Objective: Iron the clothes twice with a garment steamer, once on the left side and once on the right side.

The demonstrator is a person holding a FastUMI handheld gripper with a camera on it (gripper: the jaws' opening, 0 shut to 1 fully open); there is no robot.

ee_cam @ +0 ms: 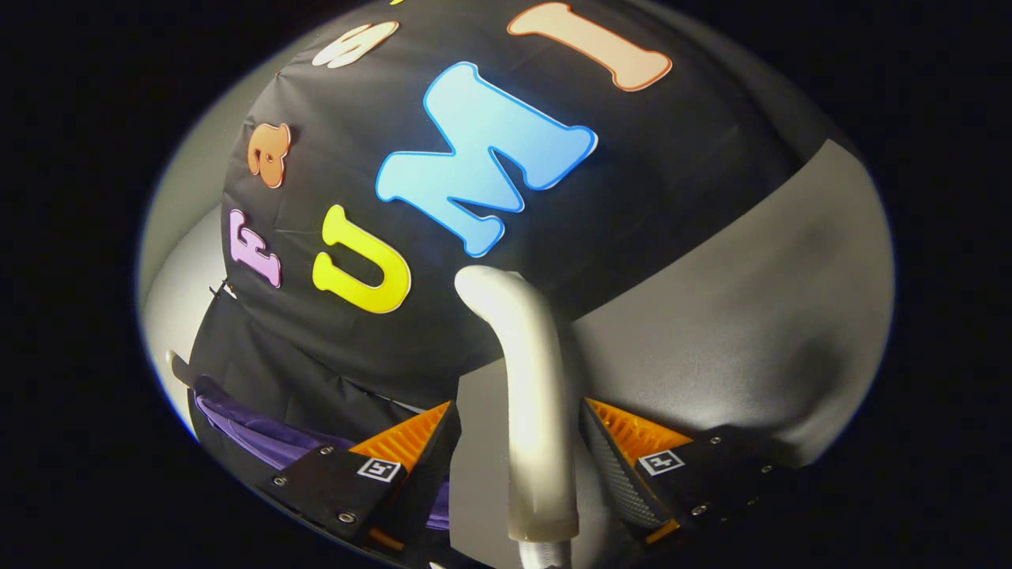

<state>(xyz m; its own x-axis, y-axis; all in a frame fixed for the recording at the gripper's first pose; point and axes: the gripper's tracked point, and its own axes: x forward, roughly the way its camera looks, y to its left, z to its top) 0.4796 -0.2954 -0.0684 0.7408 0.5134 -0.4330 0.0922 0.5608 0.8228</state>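
A pale silvery garment steamer (531,379) stands up between my fingers, and its top bends over to the left in front of the black cloth wall. My gripper (518,403) is shut on the steamer's stem, which carries on below the fingertips to a ribbed hose end (544,553). A purple garment (261,438) lies in folds beyond and beside the left finger (411,442), partly hidden by it. The right finger (632,442) sits close against the stem. The whole scene looks tilted.
A dark grey smooth surface (751,316) spreads out beyond the right finger. The black cloth wall (632,197) hangs behind the steamer. A light grey wall (178,205) shows past the cloth's left edge.
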